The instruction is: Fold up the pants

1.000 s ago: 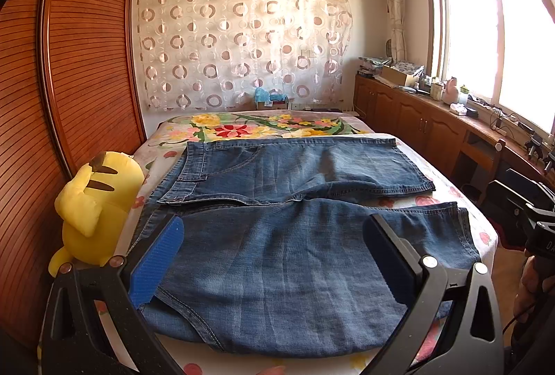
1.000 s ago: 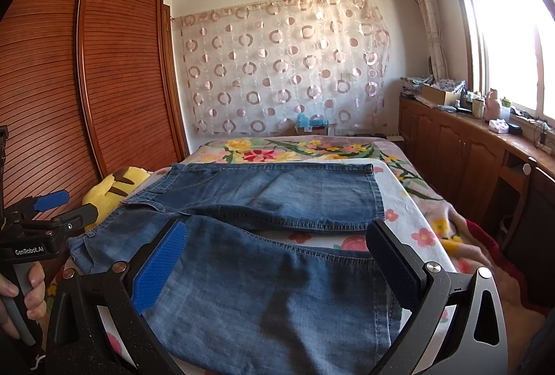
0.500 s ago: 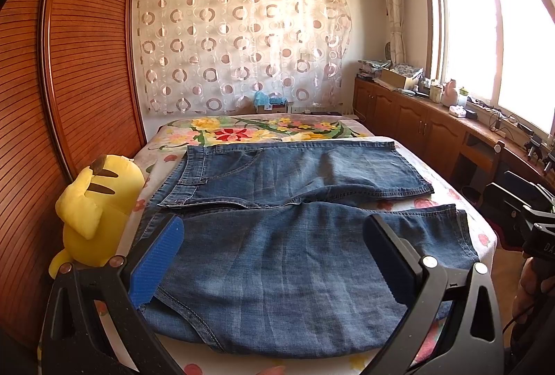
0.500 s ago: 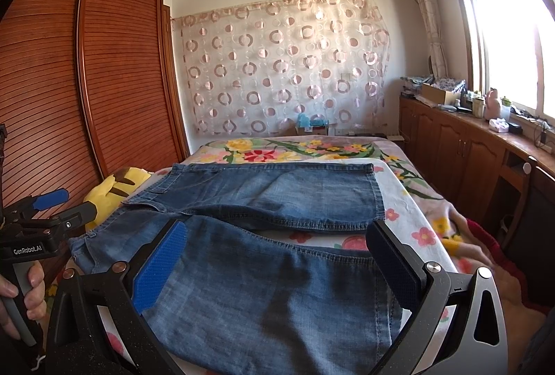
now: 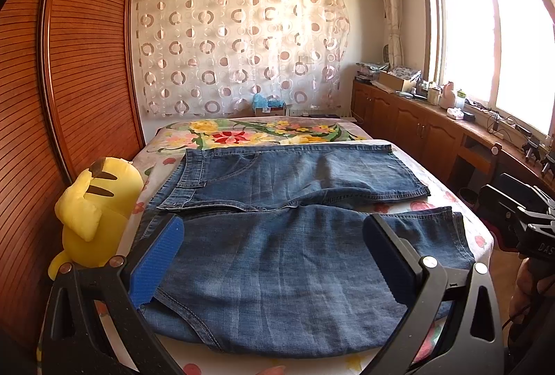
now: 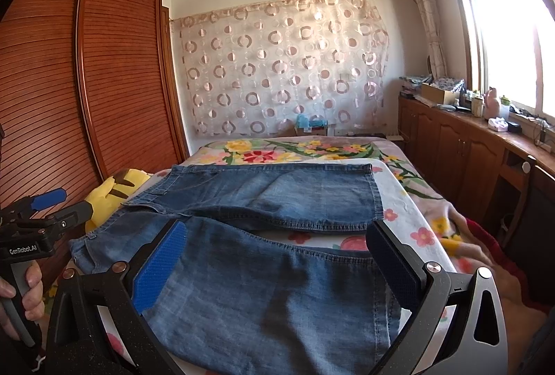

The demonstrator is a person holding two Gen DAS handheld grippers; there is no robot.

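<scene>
Blue jeans (image 5: 277,236) lie spread flat across the flowered bed, waistband at the left, both legs running right; they also show in the right wrist view (image 6: 263,257). My left gripper (image 5: 274,253) is open and empty, hovering above the near leg close to the seat. My right gripper (image 6: 277,257) is open and empty, above the near leg toward its hem. The left gripper also shows at the left edge of the right wrist view (image 6: 52,205), held in a hand.
A yellow plush toy (image 5: 97,212) sits at the bed's left edge against the wooden wardrobe (image 5: 69,80). Wooden cabinets (image 5: 426,135) with clutter run along the right under the window. The bed's (image 5: 263,132) far end shows flowered bedding below a curtain.
The left wrist view has tilted slightly, showing the jeans a little lower and the room higher. The right gripper has barely moved. Both grippers stay open.
</scene>
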